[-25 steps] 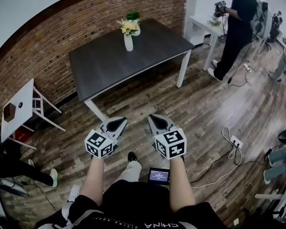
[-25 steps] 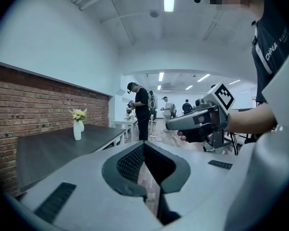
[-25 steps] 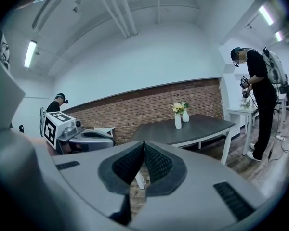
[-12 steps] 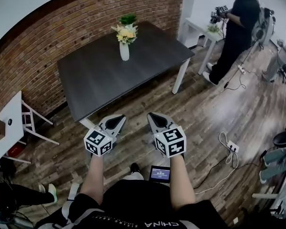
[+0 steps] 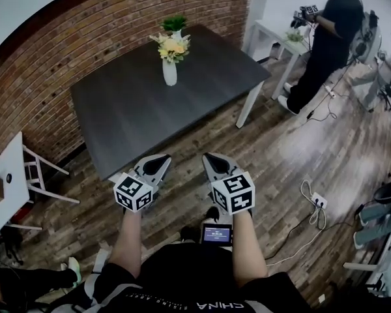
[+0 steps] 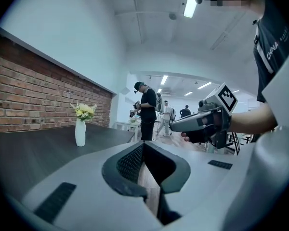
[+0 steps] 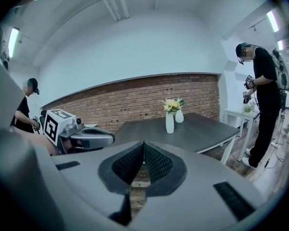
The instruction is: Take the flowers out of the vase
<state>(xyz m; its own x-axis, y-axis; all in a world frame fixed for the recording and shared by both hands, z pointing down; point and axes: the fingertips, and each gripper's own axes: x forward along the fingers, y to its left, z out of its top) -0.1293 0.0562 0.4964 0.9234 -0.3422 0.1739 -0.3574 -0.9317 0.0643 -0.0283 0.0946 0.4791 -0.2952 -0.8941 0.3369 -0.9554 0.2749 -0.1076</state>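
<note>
Flowers [image 5: 172, 46] stand in white vase [image 5: 170, 72] at far side of dark table [image 5: 137, 113], well apart from left gripper [image 5: 163, 161] and right gripper [image 5: 209, 160], both clenched shut with nothing between jaws.

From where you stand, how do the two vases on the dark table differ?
The tall vase is slim and holds yellow flowers; the short vase is rounder and holds only green leaves. The tall vase stands in front, the short vase behind it, closer to the brick wall. Both are white and upright on the dark table.
</note>
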